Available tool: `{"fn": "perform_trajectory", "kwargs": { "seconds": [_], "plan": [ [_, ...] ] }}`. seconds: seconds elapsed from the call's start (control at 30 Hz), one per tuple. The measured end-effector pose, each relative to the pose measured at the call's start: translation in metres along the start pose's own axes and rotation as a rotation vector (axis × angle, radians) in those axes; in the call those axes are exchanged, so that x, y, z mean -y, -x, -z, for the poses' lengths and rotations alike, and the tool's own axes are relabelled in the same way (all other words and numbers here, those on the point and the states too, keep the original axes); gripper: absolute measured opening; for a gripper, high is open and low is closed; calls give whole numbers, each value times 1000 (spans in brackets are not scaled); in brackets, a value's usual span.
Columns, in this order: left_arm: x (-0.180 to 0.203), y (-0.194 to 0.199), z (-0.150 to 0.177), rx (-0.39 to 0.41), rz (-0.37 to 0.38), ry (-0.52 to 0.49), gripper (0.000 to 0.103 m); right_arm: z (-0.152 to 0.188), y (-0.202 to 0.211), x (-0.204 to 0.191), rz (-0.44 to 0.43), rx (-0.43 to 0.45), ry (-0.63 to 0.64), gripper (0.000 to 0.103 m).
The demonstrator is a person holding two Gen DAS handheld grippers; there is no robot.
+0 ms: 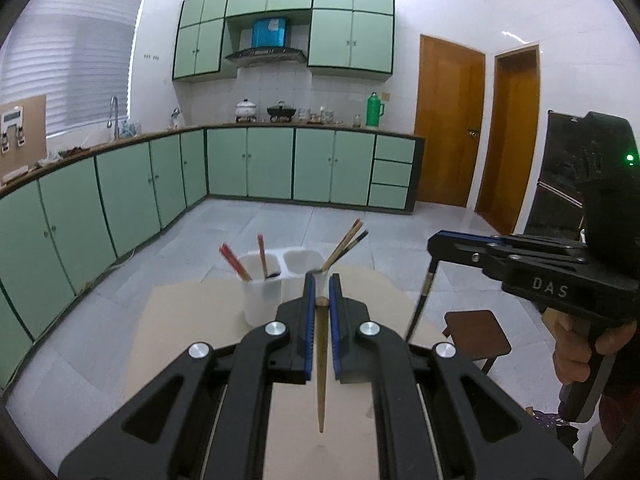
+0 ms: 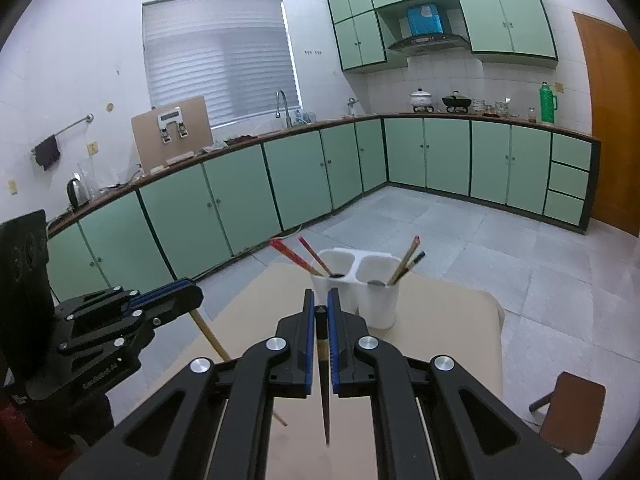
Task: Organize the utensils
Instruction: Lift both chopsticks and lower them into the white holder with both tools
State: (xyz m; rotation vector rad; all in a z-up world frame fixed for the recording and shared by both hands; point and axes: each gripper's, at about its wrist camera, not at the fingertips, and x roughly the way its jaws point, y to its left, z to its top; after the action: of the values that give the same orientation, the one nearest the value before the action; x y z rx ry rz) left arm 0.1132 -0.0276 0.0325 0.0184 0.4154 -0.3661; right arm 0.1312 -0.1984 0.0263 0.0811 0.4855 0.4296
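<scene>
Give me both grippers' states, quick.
Left gripper: shut on a light wooden chopstick.
Right gripper: shut on a dark chopstick.

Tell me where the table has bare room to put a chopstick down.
The beige table lies bare right of the white holder up to its right edge, and across the near stretch under both grippers. It is crowded only at the far middle, where the holder stands with chopsticks leaning out of it.

You face a white-tiled kitchen: mint-green cabinets (image 2: pixel 304 176), blinded window (image 2: pixel 220 56), grey floor tiles (image 2: pixel 460 240), orange doors (image 1: pixel 448 120).
</scene>
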Motion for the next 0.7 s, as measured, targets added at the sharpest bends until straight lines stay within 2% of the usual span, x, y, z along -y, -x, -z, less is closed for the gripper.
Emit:
{"fn": "perform_trajectory", "kwargs": {
  "seconds": [0.27,0.47,0.7],
  "plan": [
    [10,-9,-31,75,9,-48,6,-28,-2,1,-6,49,12,6],
    [12,-24,-63,138,0,-75,6,-64,-3,3,13,117,45,6],
    [0,-52,-111,216,-23,-37,6,-116,-17,14,40,200,41,6]
  ]
}}
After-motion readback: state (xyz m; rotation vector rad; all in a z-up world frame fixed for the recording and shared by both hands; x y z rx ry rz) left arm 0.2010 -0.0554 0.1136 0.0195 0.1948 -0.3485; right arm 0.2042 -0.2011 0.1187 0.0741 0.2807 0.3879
